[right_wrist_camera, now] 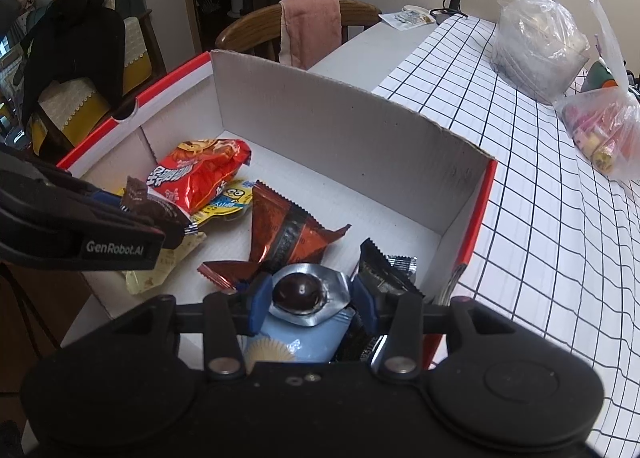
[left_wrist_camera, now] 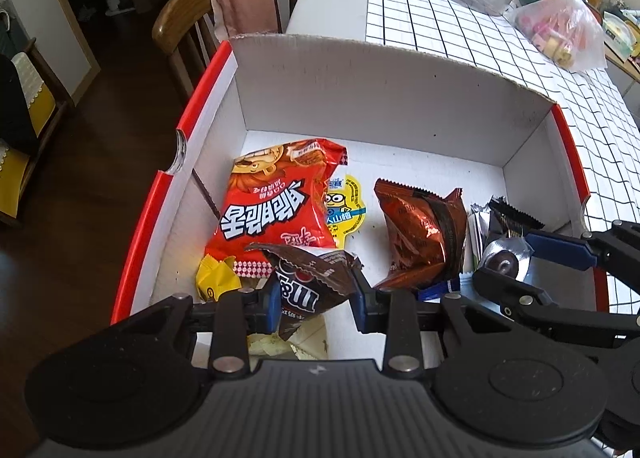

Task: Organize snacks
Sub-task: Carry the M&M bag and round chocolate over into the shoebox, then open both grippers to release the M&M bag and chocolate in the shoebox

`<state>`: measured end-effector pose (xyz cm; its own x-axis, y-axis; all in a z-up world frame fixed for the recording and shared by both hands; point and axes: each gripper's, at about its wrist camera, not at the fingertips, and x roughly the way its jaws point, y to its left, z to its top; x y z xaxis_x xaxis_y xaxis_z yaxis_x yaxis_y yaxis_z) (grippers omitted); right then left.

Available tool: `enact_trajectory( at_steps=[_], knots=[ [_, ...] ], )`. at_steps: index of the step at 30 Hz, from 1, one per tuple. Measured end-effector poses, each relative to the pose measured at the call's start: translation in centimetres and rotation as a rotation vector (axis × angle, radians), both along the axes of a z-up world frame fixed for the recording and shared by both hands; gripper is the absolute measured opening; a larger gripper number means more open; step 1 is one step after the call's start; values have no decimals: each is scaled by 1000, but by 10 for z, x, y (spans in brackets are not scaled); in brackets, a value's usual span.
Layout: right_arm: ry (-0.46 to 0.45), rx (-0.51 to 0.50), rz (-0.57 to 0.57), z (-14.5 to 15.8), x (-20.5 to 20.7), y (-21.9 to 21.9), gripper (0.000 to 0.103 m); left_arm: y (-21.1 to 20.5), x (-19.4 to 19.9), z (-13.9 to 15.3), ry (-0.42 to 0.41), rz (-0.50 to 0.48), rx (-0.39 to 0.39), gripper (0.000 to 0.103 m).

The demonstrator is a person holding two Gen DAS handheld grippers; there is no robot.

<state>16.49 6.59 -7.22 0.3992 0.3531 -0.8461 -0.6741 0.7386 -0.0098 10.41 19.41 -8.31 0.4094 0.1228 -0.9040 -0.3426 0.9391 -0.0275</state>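
With the left gripper [left_wrist_camera: 316, 294] clamped on the brown pack [left_wrist_camera: 316, 278] and the right gripper [right_wrist_camera: 306, 298] clamped on the blue pack [right_wrist_camera: 304, 332], both low inside the box [left_wrist_camera: 360, 70], lower each beside the red bag [left_wrist_camera: 276, 202] before parting fingers.

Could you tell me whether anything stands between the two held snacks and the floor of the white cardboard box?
Nothing visible blocks either. The left tongs hold a brown M&M's packet over bare floor of the white cardboard box. The right tongs hold a silver-foil chocolate ball packet above a light blue wrapper.
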Motion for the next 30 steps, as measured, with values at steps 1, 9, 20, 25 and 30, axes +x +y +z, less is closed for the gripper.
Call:
enact_trajectory(
  at_steps=[1,9,20,25,30],
  knots=[
    [-5,1,-2,0,-1,-1,47,0,-1,0,1,0,0,33],
    [-9,59,-27,8,-8,-10,64,0,-9,4,-21,6,-6,54],
    [-18,181,-59,39,-24,-34,83,-10,-33,27,-107,-3,2,72],
    [-34,254,-87,57,-34,-51,85,-16,-47,40,-147,-14,-22,76],
    [-41,316,-109,72,-42,-64,89,-21,-61,55,-192,-20,-40,81]
  ],
)
